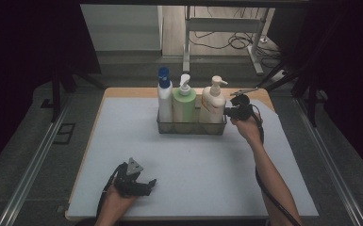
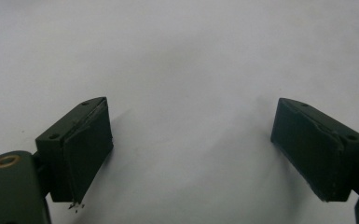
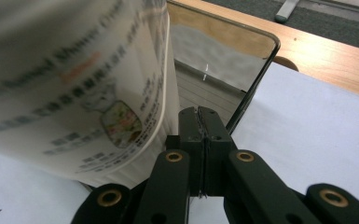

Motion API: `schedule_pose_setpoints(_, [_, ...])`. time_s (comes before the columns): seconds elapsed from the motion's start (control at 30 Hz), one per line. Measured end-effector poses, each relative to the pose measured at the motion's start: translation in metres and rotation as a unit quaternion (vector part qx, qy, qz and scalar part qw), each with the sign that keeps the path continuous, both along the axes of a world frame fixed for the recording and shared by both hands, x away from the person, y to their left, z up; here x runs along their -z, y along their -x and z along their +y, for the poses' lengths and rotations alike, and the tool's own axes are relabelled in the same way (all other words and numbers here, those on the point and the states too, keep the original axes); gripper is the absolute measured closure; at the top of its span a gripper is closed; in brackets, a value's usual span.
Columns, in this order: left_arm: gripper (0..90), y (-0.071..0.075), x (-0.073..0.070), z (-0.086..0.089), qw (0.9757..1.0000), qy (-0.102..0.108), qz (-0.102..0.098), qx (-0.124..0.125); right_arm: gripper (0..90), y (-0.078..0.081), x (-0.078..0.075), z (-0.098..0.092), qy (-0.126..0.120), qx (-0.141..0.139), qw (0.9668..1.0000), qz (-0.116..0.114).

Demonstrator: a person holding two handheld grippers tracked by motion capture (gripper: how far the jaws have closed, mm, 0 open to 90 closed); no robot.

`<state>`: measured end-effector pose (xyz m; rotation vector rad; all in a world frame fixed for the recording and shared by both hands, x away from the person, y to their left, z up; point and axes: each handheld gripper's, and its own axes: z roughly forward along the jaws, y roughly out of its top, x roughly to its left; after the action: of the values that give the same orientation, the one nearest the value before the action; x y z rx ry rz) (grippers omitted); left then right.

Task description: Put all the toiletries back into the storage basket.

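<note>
The right gripper [image 3: 201, 122] is sitting w/ jaws pressed flat together, nothing between them, right beside the cream pump bottle [image 3: 74, 79]. Its own view is showing the bottle's printed label up close, blurred, plus the tray's clear end wall [image 3: 256, 88] behind the tips. The high view is giving what that close-up can't: the right gripper [image 1: 230, 112] is hovering at the right end of the wire tray [image 1: 192, 127], which is holding three bottles in a row: blue-capped white bottle [image 1: 164, 96], green pump bottle [image 1: 184, 101], cream pump bottle.

The left gripper [image 1: 146, 184] is resting near the table's front edge, well apart from the tray. Its own view is showing the jaws [image 2: 191, 149] standing wide apart, empty, over the white mat [image 2: 186, 56].
</note>
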<state>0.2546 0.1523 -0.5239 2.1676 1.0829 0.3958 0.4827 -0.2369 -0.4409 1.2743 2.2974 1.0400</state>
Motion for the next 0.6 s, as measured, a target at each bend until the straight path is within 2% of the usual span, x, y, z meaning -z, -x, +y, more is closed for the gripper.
schedule_pose_setpoints(0.17, [12.2,0.0000,0.0000,0.0000,1.0000,0.000,0.000,0.000,89.5,-0.0014,0.0046,0.0005,-0.006,-0.001,1.0000,0.002])
schedule_pose_setpoints(0.6, [12.1,0.0000,0.0000,0.0000,1.0000,0.000,0.000,0.000,89.5,-0.0002,0.0077,0.0057,0.004,-0.008,1.0000,0.005])
